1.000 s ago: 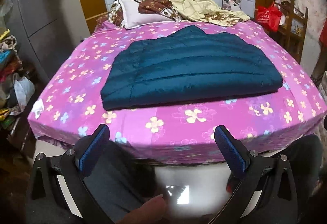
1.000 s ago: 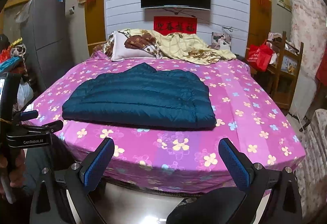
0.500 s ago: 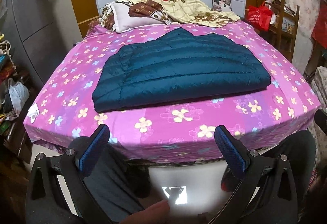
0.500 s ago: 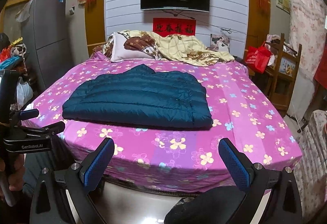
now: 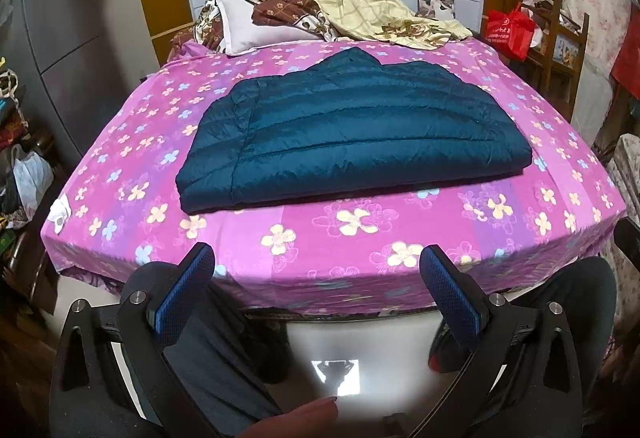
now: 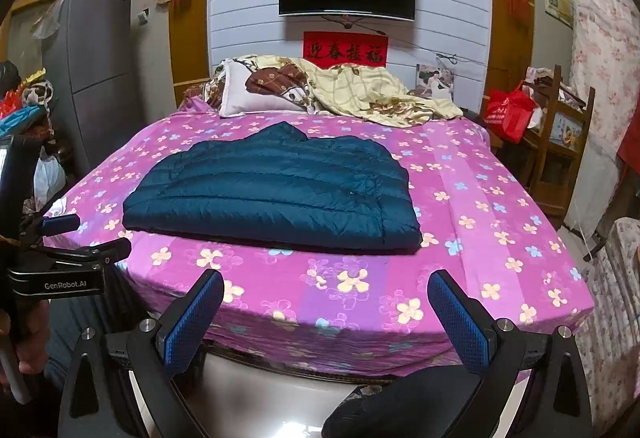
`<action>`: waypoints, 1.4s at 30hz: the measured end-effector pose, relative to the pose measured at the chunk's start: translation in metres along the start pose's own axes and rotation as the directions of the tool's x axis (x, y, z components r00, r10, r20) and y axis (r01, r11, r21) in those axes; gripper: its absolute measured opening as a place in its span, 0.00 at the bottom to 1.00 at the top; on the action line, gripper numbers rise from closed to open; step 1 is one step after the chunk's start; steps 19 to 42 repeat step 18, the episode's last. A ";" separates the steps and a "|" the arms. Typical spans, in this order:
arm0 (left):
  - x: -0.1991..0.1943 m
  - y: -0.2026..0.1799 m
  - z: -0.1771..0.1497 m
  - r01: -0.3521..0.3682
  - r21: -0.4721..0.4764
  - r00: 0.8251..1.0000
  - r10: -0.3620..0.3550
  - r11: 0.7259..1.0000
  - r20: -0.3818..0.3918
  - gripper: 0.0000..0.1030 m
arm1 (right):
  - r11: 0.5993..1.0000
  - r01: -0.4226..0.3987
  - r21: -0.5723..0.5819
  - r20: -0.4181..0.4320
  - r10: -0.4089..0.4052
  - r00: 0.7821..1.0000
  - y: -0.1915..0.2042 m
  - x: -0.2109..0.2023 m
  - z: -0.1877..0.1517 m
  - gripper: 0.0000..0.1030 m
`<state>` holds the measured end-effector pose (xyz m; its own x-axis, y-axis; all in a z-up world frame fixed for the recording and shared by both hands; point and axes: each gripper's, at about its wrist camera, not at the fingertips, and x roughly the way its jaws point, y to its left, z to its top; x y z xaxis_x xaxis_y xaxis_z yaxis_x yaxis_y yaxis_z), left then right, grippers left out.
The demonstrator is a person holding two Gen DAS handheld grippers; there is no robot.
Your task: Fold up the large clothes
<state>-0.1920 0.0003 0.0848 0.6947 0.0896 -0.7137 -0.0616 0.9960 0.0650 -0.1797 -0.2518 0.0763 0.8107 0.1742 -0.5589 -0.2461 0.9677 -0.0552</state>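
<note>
Folded teal jacket (image 5: 352, 130) unmoved on pink bed (image 5: 360, 250), both tools (image 5: 316, 270) (image 6: 326, 298) spread, empty, drawn slightly back

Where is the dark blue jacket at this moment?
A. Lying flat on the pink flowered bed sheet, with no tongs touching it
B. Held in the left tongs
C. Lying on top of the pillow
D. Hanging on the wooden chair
A: the dark blue jacket lies flat on the pink flowered sheet, while the left tongs and right tongs are open, near the bed's foot, apart from it.
</note>
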 end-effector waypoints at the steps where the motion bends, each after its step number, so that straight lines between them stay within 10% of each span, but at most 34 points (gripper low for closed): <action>1: 0.001 0.000 0.000 0.001 -0.001 1.000 -0.001 1.000 -0.002 1.00 | 1.000 0.001 -0.002 -0.001 -0.001 1.000 0.000 0.001 -0.001 0.98; 42: 0.006 0.002 -0.005 0.032 -0.026 0.999 -0.032 0.999 -0.008 1.00 | 1.000 -0.005 -0.003 -0.002 0.005 1.000 0.004 0.002 -0.003 0.98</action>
